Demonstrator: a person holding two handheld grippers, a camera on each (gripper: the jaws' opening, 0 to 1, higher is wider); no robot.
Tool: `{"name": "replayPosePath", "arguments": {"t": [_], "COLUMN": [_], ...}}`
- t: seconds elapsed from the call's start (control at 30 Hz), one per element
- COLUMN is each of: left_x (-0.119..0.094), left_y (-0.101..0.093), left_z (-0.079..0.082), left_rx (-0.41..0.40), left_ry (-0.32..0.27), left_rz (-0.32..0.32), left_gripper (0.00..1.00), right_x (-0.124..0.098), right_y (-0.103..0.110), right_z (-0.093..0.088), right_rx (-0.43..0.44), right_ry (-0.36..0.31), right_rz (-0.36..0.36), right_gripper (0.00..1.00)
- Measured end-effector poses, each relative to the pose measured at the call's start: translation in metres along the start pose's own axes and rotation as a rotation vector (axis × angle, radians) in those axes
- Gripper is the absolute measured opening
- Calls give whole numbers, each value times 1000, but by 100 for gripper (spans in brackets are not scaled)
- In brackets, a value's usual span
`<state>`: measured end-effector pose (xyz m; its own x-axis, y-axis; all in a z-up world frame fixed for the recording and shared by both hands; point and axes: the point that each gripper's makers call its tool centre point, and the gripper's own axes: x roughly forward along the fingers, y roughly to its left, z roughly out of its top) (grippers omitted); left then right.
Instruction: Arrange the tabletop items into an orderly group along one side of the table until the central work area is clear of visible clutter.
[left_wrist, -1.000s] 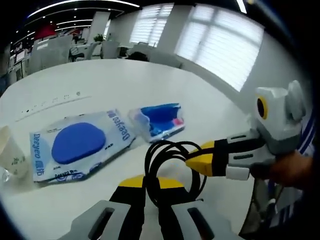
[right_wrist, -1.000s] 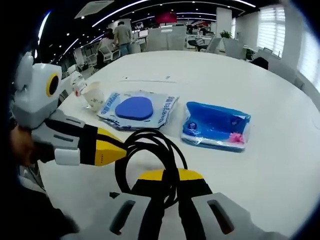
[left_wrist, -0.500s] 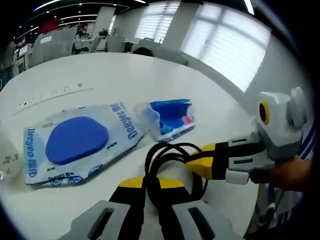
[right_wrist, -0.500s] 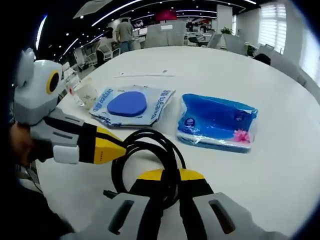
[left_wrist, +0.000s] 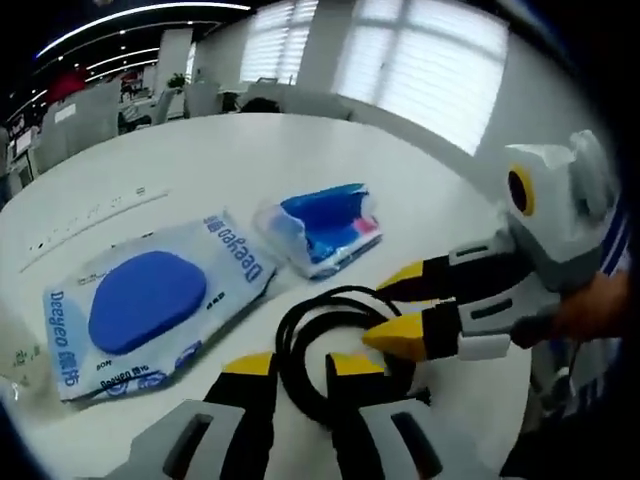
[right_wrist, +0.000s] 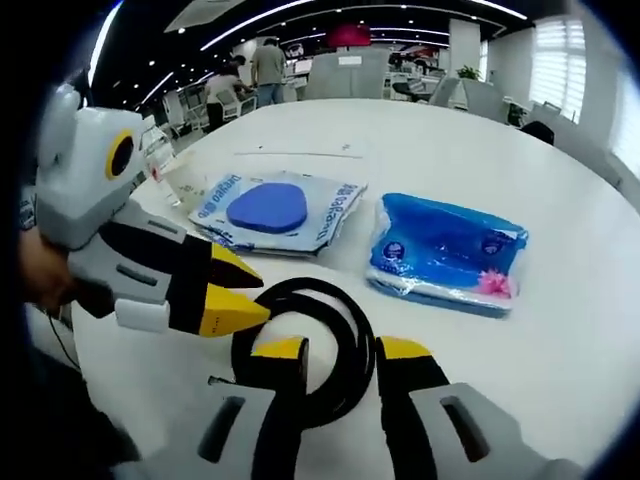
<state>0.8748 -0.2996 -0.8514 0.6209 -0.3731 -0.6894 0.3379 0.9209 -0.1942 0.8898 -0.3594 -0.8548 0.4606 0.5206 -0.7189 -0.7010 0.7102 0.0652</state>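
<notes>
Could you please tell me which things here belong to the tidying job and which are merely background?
Job items:
black cable coil
wet wipes pack
blue tissue pack
plastic cup

Background:
office chairs
window blinds

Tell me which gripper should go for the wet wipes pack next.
Left, probably. Both the left gripper and right gripper stand open over the coiled black cable. The wet wipes pack lies on the left gripper's side, the blue tissue pack nearer the right.
</notes>
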Motion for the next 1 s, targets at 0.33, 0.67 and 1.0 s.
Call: {"name": "replayPosePath", "arguments": {"t": [0.33,0.67,1.0], "left_x": [-45,-115,-185], "left_y": [2,10,36], "left_z": [11,8,-10], "left_rx": [27,57,-3], "left_ry": [-98,-206,-271], "left_rz": [-1,21,71], "left_gripper": [41,56,72], "right_x": [-35,-71,-110], "right_y": [18,28,29], "right_z": [17,28,43], "right_rx": [-15,18,-18], "right_ry": [-118,-209,-259], "right_rz": [69,98,114], "right_gripper": [56,77,93]}}
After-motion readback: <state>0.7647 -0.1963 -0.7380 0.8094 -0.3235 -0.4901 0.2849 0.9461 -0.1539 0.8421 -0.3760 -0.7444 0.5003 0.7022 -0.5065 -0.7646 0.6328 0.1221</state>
